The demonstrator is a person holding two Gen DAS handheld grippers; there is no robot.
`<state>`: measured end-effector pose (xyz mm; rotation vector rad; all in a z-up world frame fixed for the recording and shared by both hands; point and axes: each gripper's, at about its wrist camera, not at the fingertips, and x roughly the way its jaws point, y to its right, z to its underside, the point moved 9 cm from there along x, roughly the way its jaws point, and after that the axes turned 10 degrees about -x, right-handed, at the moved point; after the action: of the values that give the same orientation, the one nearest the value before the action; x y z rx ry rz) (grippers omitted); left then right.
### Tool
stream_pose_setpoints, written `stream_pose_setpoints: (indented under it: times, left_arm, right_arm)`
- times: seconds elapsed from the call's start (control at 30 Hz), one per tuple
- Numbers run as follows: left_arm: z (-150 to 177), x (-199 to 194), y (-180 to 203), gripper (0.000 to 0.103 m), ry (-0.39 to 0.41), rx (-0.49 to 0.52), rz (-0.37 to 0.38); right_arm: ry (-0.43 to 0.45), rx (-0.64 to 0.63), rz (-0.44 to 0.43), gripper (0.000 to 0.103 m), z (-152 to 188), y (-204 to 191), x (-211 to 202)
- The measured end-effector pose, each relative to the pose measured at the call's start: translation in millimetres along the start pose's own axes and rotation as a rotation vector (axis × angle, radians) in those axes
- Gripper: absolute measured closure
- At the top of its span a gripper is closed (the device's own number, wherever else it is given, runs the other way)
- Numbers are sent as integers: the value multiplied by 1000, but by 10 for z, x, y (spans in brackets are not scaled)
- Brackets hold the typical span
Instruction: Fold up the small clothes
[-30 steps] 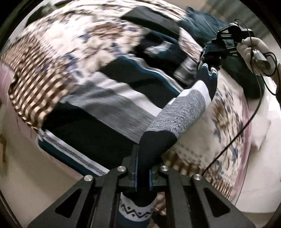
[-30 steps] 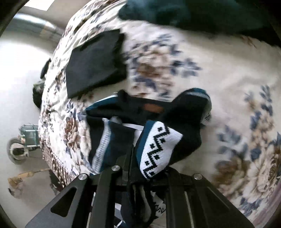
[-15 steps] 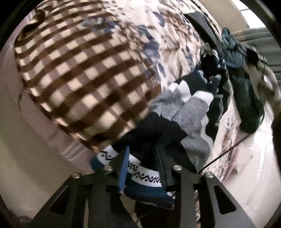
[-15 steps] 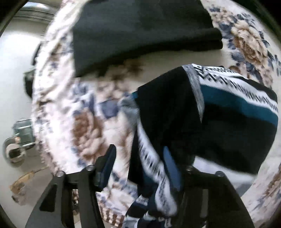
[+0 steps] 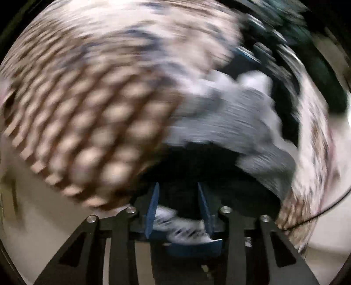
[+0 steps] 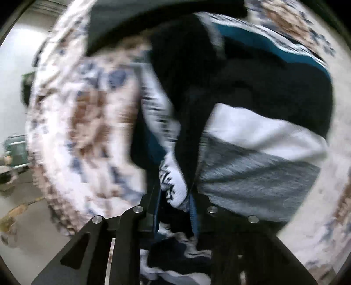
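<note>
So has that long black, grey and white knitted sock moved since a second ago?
Yes. The knitted sock hung stretched in the air above the floral bedspread; now it lies slack on it, nearer the brown checked edge.

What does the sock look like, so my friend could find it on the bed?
Look at the flowery bedspread. A plain dark folded cloth lies at its far side; nearer, by the right gripper, is the sock. Only the sock has bands of black, teal, white and grey, plus a zigzag cuff.

We see a soft, fuzzy knit sock [image 6: 258, 179], a matt cloth bedspread [image 5: 92, 114], and grippers with dull black plastic and shiny metal screws [image 5: 226, 209].
</note>
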<state>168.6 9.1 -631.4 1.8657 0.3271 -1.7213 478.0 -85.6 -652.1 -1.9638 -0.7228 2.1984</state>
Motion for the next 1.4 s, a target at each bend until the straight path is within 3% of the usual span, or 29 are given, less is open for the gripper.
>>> stream_pose_setpoints:
  times: [0.07, 0.1, 0.2, 0.23, 0.3, 0.43, 0.5, 0.57, 0.63, 0.67, 0.77, 0.83, 0.9, 1.07, 1.13, 1.17, 1.2, 1.3, 1.4]
  left_arm:
    - [-8, -73, -354, 69, 20, -68, -110]
    - [-1, -122, -489, 70, 19, -112, -110]
    - [-3, -317, -578, 65, 32, -214, 3]
    - [13, -376, -491, 61, 21, -201, 65]
    - [63, -416, -305, 45, -6, -147, 110]
    - [335, -244, 315, 44, -86, 54, 145]
    - [413, -81, 523, 44, -92, 136, 105]
    - [413, 123, 608, 44, -80, 199, -21]
    - [275, 131, 422, 42, -31, 178, -125]
    - [162, 69, 240, 42, 3, 109, -145]
    - [-41, -144, -296, 44, 53, -61, -175]
    - [-113, -280, -466, 44, 64, -128, -137]
    - [-151, -365, -423, 44, 76, -118, -98]
    - [-188, -251, 3, 44, 44, 46, -39]
    - [-163, -86, 83, 44, 16, 84, -44]
    - [-177, -7, 87, 50, 34, 112, -60]
    - [-194, 29, 52, 71, 49, 116, -75]
    - [-338, 57, -300, 70, 22, -5, -50]
    - [-552, -201, -498, 66, -4, -87, 16]
  right_arm:
    - [24, -25, -42, 56, 29, -57, -76]
    - [33, -39, -41, 56, 70, -65, -117]
    - [37, -70, -12, 56, 310, -46, -193]
    - [27, -68, -11, 56, 476, -19, -206]
    - [2, -62, -25, 56, 777, 2, -190]
    - [-71, -9, -26, 56, 1424, 169, -51]
    - [-102, 29, -24, 56, 1671, 285, 36]
    - [-111, 58, -8, 56, 1804, 404, 78]
    - [-97, 57, 20, 56, 1817, 471, 52]
    - [-79, 52, 31, 56, 1797, 489, 0]
    - [-46, 41, 13, 56, 1632, 433, -96]
    - [-37, 27, -10, 56, 1523, 359, -114]
    - [-38, 14, -52, 56, 1396, 212, -71]
    - [-50, 5, -120, 56, 1132, -235, 186]
    - [-49, 4, -133, 68, 1024, -406, 354]
    - [-48, -6, -130, 85, 971, -499, 451]
    - [-45, -16, -127, 87, 911, -572, 530]
    - [-101, -56, -149, 87, 805, -793, 824]
    - [-93, -42, -196, 87, 723, -800, 740]
